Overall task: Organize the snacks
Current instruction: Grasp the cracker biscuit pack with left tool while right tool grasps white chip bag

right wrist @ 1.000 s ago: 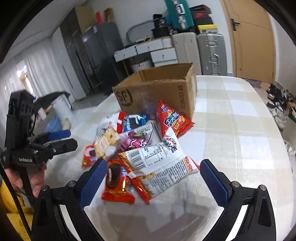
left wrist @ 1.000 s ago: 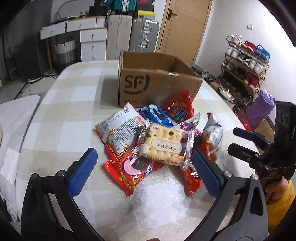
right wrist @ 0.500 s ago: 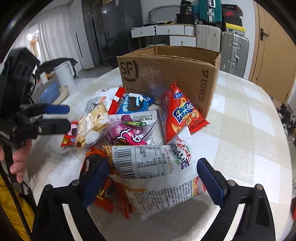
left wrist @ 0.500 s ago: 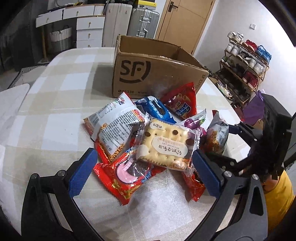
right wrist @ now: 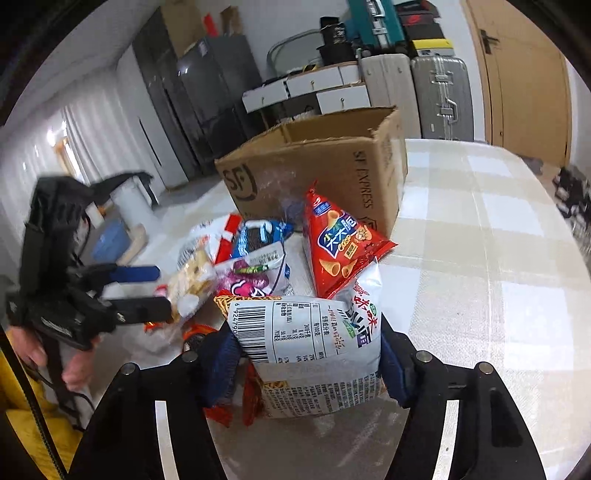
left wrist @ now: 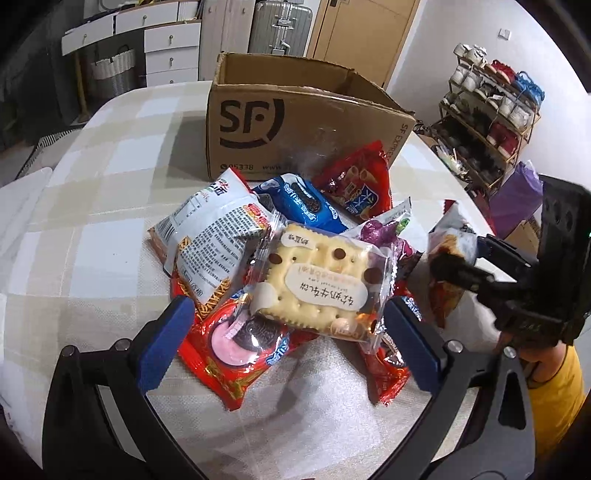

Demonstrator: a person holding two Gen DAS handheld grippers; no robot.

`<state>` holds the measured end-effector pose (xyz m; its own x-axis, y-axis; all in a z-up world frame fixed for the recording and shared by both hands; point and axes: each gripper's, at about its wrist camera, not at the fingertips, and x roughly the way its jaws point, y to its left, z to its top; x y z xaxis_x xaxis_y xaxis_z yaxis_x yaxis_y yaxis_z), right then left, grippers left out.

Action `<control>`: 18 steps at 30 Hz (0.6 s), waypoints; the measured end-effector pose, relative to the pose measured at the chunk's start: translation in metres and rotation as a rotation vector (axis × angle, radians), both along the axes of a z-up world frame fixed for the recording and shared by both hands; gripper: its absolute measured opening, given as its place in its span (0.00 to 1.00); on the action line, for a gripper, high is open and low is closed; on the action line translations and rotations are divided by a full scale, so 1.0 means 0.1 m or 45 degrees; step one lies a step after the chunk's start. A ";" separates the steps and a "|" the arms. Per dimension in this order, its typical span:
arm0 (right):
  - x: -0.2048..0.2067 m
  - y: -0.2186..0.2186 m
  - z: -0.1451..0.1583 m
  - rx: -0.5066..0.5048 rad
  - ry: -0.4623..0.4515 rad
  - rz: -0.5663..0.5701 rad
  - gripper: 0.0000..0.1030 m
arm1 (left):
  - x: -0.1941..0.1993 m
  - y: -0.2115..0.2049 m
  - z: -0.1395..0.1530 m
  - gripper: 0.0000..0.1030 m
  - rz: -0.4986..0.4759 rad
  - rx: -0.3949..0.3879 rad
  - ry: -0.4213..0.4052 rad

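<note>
Sitting between the right gripper [right wrist: 308, 363] (closed on it), the silver snack bag [right wrist: 314, 347].

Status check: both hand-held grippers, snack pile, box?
Right hand-held gripper shut on white barcode bag. Left hand-held gripper open, flanking cracker pack. Snacks heaped against cardboard box; nothing blocks its open top.

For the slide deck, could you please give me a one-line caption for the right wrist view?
Right gripper closes on a silver snack bag in front of the open cardboard box.

One cardboard box [left wrist: 295, 122]; two suitcases [left wrist: 279, 26]; roughly eight snack packets [left wrist: 317, 280] piled.
</note>
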<state>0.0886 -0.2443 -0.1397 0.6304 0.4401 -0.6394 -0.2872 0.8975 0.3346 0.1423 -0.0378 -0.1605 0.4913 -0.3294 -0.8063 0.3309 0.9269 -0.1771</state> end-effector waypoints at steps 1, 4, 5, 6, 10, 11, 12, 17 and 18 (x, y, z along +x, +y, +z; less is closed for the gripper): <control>0.00 -0.04 0.01 0.028 -0.003 -0.006 0.65 | 0.02 -0.03 0.00 0.99 -0.004 0.010 -0.006; -0.01 -0.11 0.01 0.092 -0.007 -0.012 0.65 | 0.04 -0.08 -0.02 0.99 -0.020 0.026 0.002; -0.03 -0.13 0.02 0.112 -0.013 -0.008 0.65 | 0.06 -0.11 -0.03 0.99 -0.028 0.027 0.004; -0.03 -0.15 0.03 0.127 -0.018 -0.006 0.65 | 0.09 -0.14 -0.05 0.99 -0.036 0.032 0.006; -0.05 -0.20 0.03 0.168 -0.024 -0.009 0.65 | 0.17 -0.21 -0.12 0.97 -0.049 0.032 0.037; -0.06 -0.21 0.03 0.177 -0.024 -0.011 0.65 | 0.19 -0.22 -0.14 0.88 -0.057 0.027 0.051; -0.06 -0.22 0.03 0.188 -0.023 -0.011 0.65 | 0.20 -0.23 -0.16 0.83 -0.057 0.028 0.063; -0.06 -0.27 0.02 0.226 -0.020 -0.026 0.65 | 0.22 -0.18 -0.15 0.64 -0.039 0.011 0.052; -0.06 -0.28 0.02 0.231 -0.019 -0.028 0.65 | 0.21 -0.17 -0.14 0.64 -0.032 0.008 0.049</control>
